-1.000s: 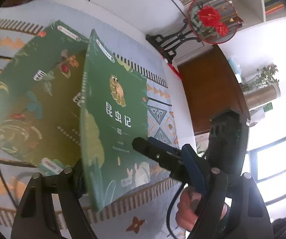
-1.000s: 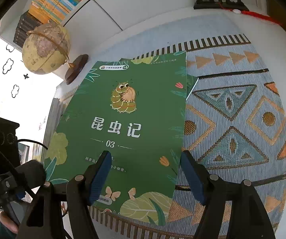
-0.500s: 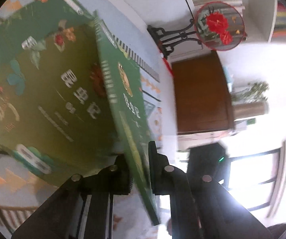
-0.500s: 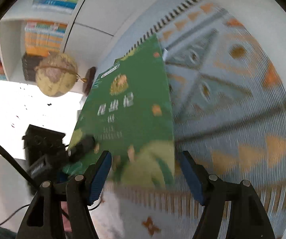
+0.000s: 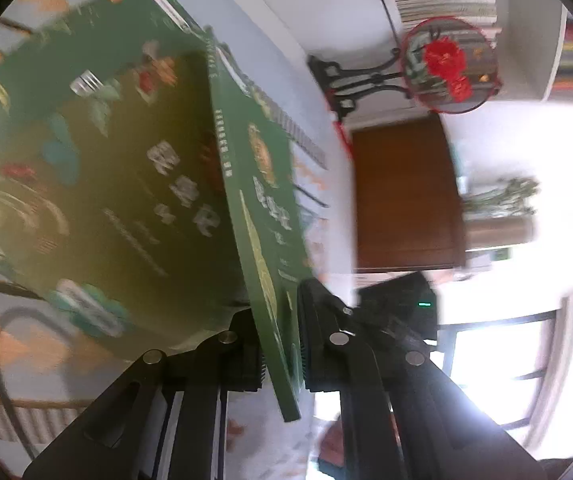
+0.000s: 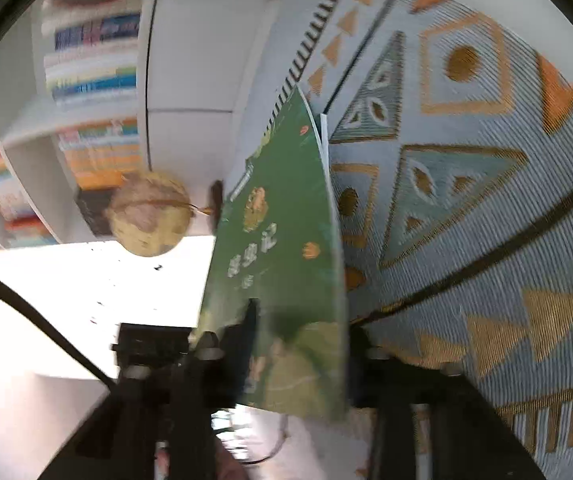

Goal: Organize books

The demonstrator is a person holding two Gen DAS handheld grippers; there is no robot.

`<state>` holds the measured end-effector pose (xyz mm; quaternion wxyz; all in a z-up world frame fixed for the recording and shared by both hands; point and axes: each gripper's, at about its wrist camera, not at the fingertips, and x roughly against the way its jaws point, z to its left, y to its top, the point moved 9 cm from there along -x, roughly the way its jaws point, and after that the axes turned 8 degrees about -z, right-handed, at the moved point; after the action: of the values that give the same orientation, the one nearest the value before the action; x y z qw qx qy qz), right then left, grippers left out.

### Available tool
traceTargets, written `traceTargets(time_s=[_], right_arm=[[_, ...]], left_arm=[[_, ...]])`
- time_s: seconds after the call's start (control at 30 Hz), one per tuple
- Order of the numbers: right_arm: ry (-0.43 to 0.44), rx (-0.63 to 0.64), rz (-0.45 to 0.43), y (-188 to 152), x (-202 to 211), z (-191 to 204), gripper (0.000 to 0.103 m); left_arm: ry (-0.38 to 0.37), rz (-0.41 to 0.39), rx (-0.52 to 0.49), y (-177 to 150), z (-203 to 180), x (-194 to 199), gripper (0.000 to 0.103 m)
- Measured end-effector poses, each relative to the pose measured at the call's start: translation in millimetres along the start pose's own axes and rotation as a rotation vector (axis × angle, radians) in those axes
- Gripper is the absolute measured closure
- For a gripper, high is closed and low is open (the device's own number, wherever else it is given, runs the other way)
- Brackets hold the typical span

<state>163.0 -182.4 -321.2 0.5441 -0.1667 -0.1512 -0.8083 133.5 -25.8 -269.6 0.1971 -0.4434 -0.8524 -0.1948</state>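
Both tools seemingly clamped on one green book [image 5: 262,216], left tool [image 5: 280,344], right tool [image 6: 294,364]

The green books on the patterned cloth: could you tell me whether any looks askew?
Yes. One green book is tipped up on edge, pinched by the left gripper, over another book lying flat on the cloth.

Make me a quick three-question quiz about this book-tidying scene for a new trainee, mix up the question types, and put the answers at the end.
1. True or false: the left gripper is shut on a tilted green book.
2. Which object shows in the right wrist view? A) globe B) lamp C) clock
3. Fill in: the second green book lies on a patterned ____.

Key: 1 true; 2 A; 3 cloth.
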Motion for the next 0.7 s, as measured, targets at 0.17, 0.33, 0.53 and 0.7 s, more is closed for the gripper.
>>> traceTargets(time_s=[0.17, 0.33, 0.53, 0.7], right_arm=[[-0.173, 0.314, -0.016, -16, 4, 24, 0.087], [-0.332, 0.667, -0.019, -37, 10, 55, 0.087], [-0.372, 0.873, -0.009, -65, 14, 80, 0.087], [-0.366, 0.980, -0.011, -90, 9, 101, 0.087]], left_arm=[[0.207, 0.005, -0.288, -13, -9, 1, 0.092], [0.296, 0.007, -0.478, -29, -26, 7, 0.089], [0.335, -0.031, -0.555, -38, -31, 33, 0.087], [0.343, -0.090, -0.543, -36, -29, 65, 0.087]])
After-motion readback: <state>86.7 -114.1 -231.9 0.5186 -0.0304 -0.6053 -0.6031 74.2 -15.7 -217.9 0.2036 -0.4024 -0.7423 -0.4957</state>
